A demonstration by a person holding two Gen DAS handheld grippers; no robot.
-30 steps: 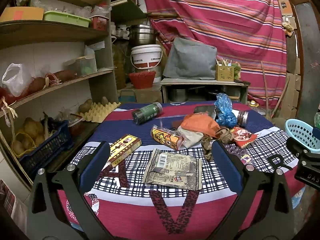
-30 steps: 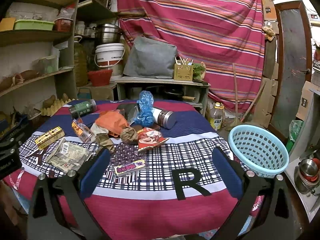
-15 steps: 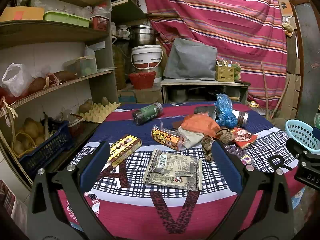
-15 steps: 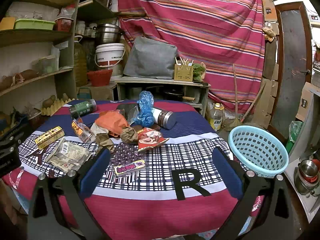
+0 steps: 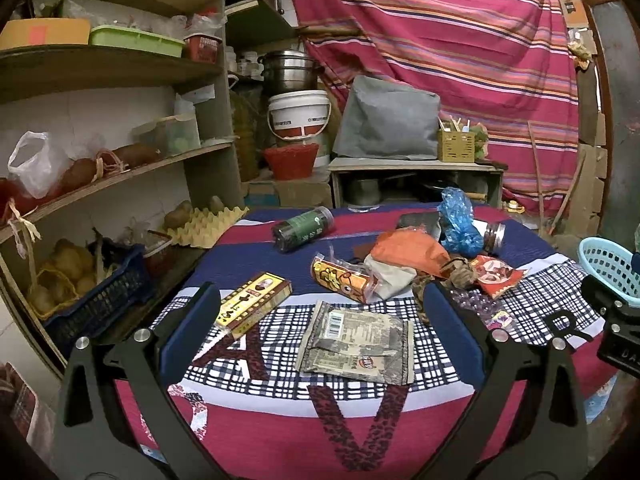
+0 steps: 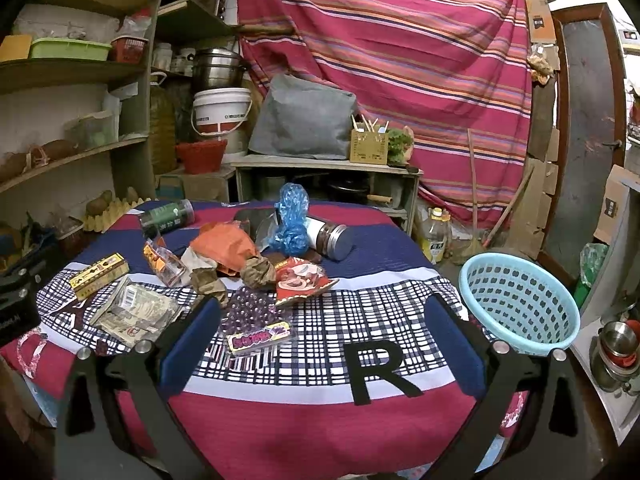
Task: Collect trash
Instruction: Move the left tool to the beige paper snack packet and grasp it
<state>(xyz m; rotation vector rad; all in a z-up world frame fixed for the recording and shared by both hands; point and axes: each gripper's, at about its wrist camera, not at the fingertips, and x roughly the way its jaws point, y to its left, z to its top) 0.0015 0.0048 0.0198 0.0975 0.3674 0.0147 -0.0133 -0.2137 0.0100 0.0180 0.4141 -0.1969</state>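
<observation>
Left gripper (image 5: 320, 326): jaws spread wide, nothing between them, held low at the near edge of the cloth-covered table (image 5: 256, 408). Right gripper (image 6: 320, 326): likewise spread and empty, held over the black "R" patch (image 6: 382, 368).

Trash is seen scattered across the table, noted left to right in the left wrist view. A yellow box (image 5: 253, 305) lies beside the left gripper's left finger. A dark green jar (image 5: 303, 229) is laid on its side farther back. A flat grey wrapper (image 5: 357, 342) lies framed between the left gripper's fingers. An orange snack packet (image 5: 341, 281) is found behind it, touching an orange bag (image 5: 412, 249). A crumpled blue plastic bag (image 5: 458, 226) stands at the back, and a red wrapper (image 5: 498, 276) lies farther right.

A light blue basket (image 6: 520, 300) is placed at the table's right edge, well apart from the litter.
</observation>
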